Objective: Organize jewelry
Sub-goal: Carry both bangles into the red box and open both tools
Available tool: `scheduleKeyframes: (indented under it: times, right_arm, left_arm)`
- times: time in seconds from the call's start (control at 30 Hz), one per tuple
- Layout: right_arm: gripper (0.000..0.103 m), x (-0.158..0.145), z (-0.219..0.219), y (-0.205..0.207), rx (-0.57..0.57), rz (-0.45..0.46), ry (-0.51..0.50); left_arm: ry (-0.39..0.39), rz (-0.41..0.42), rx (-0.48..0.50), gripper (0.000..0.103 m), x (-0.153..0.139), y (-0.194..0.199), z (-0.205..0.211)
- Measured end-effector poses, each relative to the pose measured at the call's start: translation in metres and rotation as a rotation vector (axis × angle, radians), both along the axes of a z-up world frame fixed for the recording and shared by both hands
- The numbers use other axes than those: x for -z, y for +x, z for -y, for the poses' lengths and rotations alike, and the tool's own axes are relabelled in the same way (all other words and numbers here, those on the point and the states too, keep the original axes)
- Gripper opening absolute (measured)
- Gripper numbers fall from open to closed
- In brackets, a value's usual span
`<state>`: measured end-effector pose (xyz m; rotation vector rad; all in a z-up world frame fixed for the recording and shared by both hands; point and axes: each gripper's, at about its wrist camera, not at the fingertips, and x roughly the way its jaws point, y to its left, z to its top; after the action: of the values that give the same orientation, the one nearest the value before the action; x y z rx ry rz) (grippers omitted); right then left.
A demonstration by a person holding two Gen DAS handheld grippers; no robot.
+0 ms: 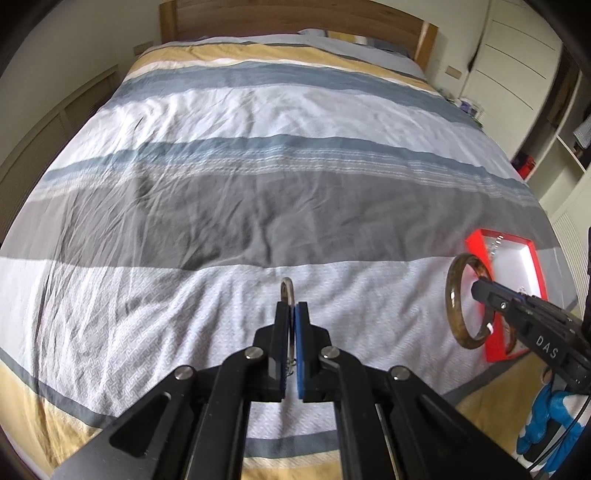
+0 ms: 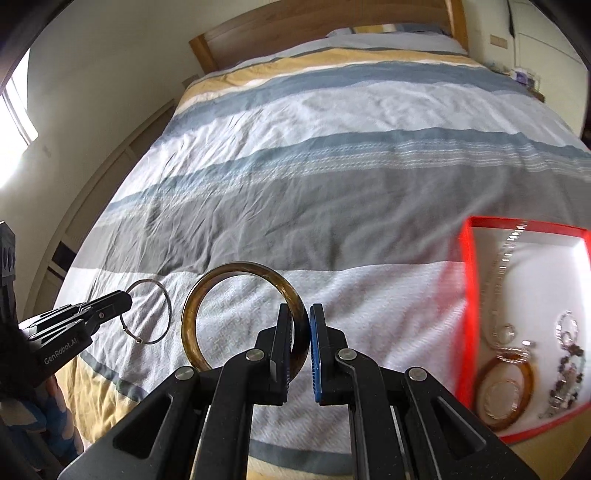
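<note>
Just above the striped bedspread [image 1: 258, 192], nearest the cameras, both grippers hang with jewelry pinched between their jaws. On the side away from the red box [image 2: 466, 295], the left gripper [image 1: 292, 317] has its jaws drawn narrow onto a thin silver bangle [image 1: 287, 291], seen edge-on from its own camera and as a full wire hoop [image 2: 150, 312] from the right wrist view, a small link dangling at its lower edge. Nearer the red box, the right gripper [image 2: 300, 319] clamps the rim of a thick amber-brown bangle [image 2: 192, 314], which stands upright off the bedspread; from the left wrist view the same bangle [image 1: 451, 295] overlaps the box's near wall. Past the amber bangle, the red box lies open on the bedspread, its white lining holding a silver chain necklace [image 2: 506, 258], an amber oval pendant [image 2: 504, 395] and a dark beaded piece [image 2: 567, 369]. Farthest from the box, beyond the stripes, stands a wooden headboard [image 1: 295, 18].
</note>
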<state>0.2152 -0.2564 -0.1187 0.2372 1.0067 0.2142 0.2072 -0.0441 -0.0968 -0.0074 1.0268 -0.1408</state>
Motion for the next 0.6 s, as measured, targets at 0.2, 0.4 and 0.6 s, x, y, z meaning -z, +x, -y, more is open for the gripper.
scheduleKeyframes:
  times: [0.2, 0.4, 0.6]
  right_arm:
    - [0.009, -0.016, 0.046, -0.015, 0.07, 0.022, -0.019]
    - [0.009, -0.024, 0.105, -0.029, 0.139, 0.024, -0.055]
    - [0.009, -0.018, 0.167, -0.033, 0.196, 0.006, -0.08]
  left_arm:
    - [-0.013, 0.011, 0.068, 0.003, -0.017, -0.002, 0.045]
    - [-0.05, 0.022, 0.146, 0.003, -0.032, 0.001, 0.109]
    - [-0.091, 0.017, 0.229, 0.003, -0.034, 0.012, 0.191]
